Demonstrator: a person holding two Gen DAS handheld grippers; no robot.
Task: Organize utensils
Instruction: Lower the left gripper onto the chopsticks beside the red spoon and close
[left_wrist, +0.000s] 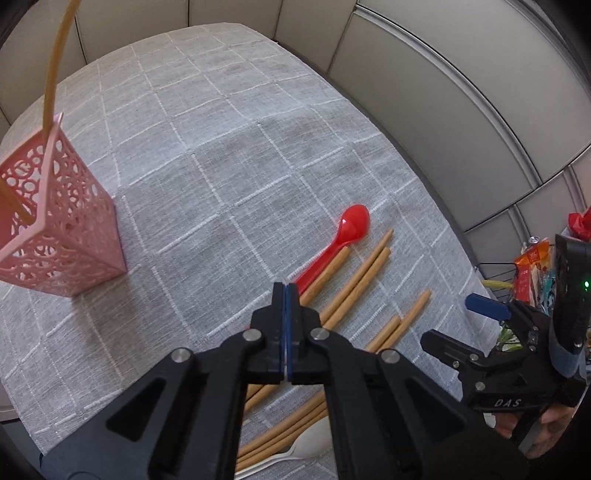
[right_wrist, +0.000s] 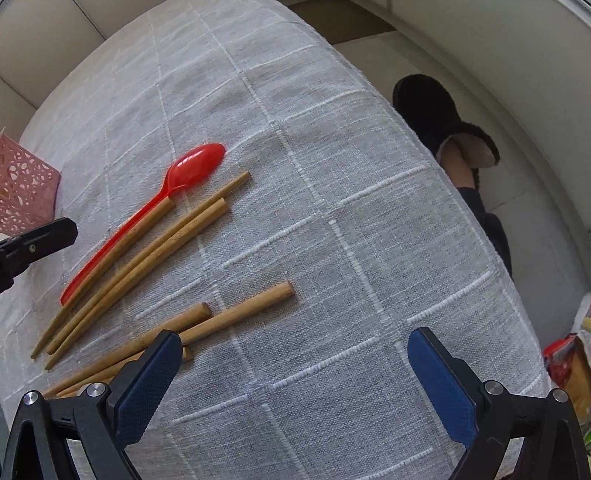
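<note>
A pink lattice holder (left_wrist: 55, 229) stands at the left of the table with a wooden chopstick (left_wrist: 55, 70) in it; its corner shows in the right wrist view (right_wrist: 26, 184). A red plastic spoon (left_wrist: 343, 236) lies beside several wooden chopsticks (left_wrist: 362, 280), also in the right wrist view, spoon (right_wrist: 177, 184) and chopsticks (right_wrist: 155, 247). A white spoon (left_wrist: 306, 443) lies near the front edge. My left gripper (left_wrist: 286, 291) is shut and empty above the chopsticks. My right gripper (right_wrist: 295, 350) is open and empty, its left finger over the nearer chopsticks (right_wrist: 236, 314).
The table carries a grey checked cloth (left_wrist: 221, 147). Grey partition panels (left_wrist: 443, 92) stand behind. Packaged goods (left_wrist: 535, 266) sit at the far right. A foot in a black slipper (right_wrist: 443, 118) is on the floor beyond the table's right edge.
</note>
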